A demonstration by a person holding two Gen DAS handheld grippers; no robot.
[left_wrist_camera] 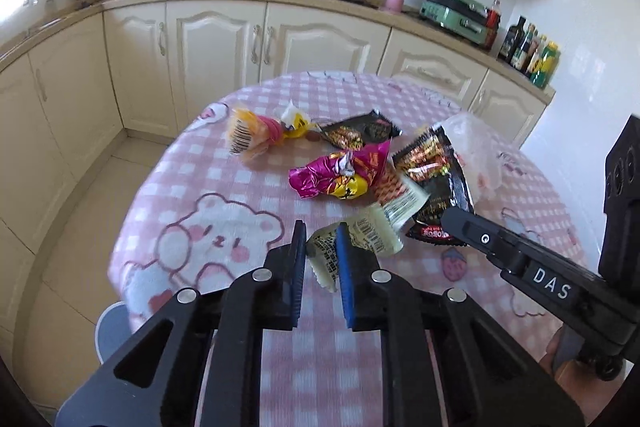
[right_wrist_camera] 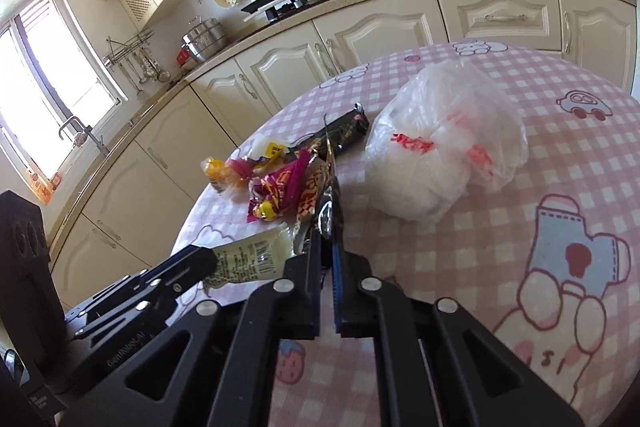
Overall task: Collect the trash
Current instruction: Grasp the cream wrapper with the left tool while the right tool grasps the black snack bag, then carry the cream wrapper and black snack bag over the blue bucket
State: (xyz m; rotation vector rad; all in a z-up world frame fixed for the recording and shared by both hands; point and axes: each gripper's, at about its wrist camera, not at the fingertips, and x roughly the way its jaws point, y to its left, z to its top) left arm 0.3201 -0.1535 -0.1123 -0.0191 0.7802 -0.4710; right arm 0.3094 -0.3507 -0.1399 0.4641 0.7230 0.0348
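I have the left tongs (left_wrist_camera: 320,247) clamped on a pale yellowish wrapper (left_wrist_camera: 360,241), its barcoded film pinched between the blue ribbed pads with a serrated end hanging loose below the grip. The right tongs (right_wrist_camera: 326,223) are together on the crinkled edge of a black foil packet (right_wrist_camera: 329,163); from the left wrist view that packet (left_wrist_camera: 434,183) is flat, glossy and printed in red and gold, with the right tongs reaching it from the right. I judge both grips were taken at the near edge of the heap because those pieces lie closest and their thin edges offer something to pinch. The rest of the trash is bunched at the middle of the table (left_wrist_camera: 192,155), which carries a soft pink checked cloth printed with bears: a crumpled magenta foil wrapper (left_wrist_camera: 340,175), a second black packet (left_wrist_camera: 360,133) farther off, and a twisted orange and pink wrapper (left_wrist_camera: 256,135) to the far left. A white plastic bag (right_wrist_camera: 444,147) with red lettering sits puffed and wrinkled to the right of the heap; I take it for the likely receptacle, though its mouth is not visible. All the wrappers are light film and may slip or drag their neighbours when lifted.
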